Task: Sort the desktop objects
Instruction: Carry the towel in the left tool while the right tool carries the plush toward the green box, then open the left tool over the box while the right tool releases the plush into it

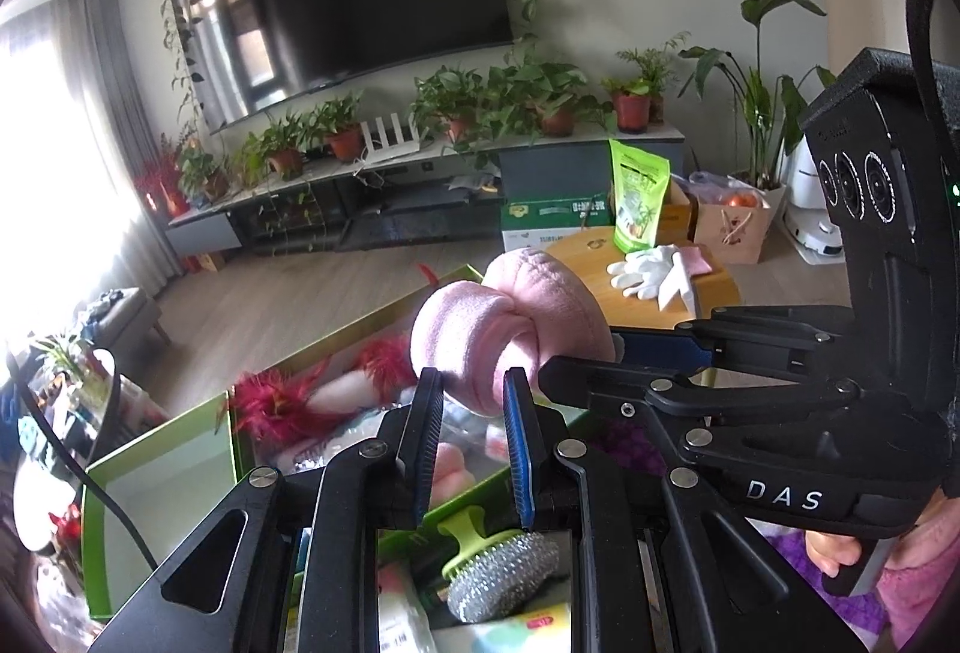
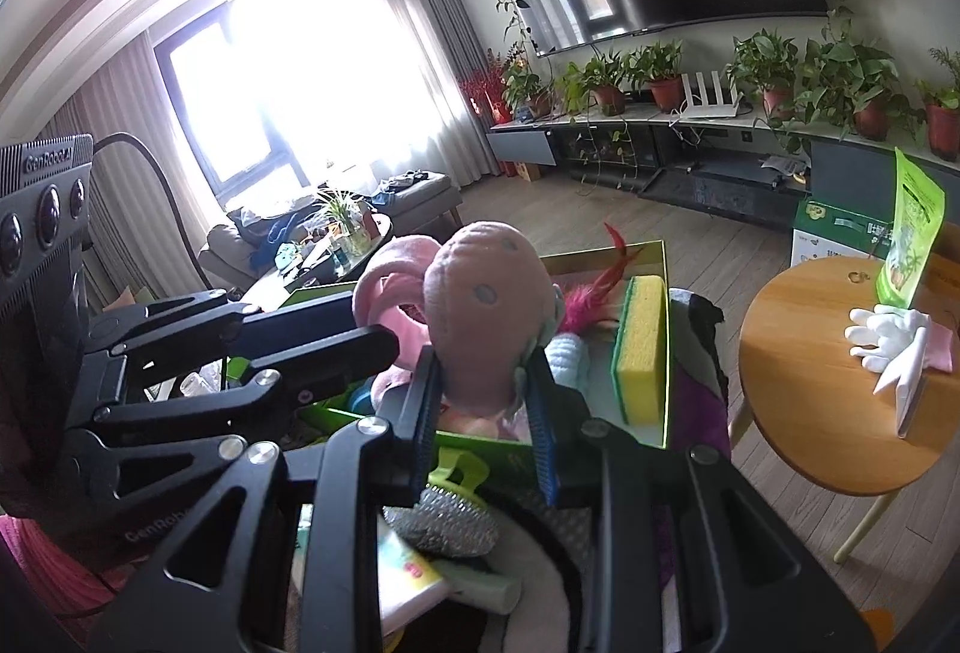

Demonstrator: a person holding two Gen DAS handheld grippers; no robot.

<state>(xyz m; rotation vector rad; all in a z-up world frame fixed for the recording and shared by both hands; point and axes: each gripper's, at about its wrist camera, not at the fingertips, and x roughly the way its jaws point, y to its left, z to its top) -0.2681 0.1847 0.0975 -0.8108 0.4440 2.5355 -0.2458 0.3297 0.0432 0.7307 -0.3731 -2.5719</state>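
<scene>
Green box point(image 2: 665, 353) is my landmark, open-topped, its walls lime green, pale inside. Held up over it, in the air between both my tools: the pink plush toy point(image 2: 480, 311), soft fleece, stitched seams, one rounded dusty-pink lobe with a few grey dots, and a paler pink curled limb off to its left. My left gripper point(image 1: 474, 389) pinches a fat rolled pink end of the toy between its blue-padded fingers point(image 1: 519, 449), jaws narrow and pressing the fleece in. My right gripper point(image 2: 483, 383) is clamped on the underside of the dotted lobe, jaws likewise narrow; a bit of pale teal fabric shows at the right pad. Inside the box, against its right wall, a yellow sponge with green backing point(image 2: 642, 347) stands on edge. At the far end of the box, red feathers point(image 1: 276, 401) beside a white fluffy piece. Just in front of the box, nearer me, a steel scourer with a green handle point(image 1: 498, 569) lies on some packets. Right of the box, a round wooden table point(image 2: 798, 383) carries a white glove point(image 2: 882, 341) and an upright green pouch point(image 2: 912, 239).
</scene>
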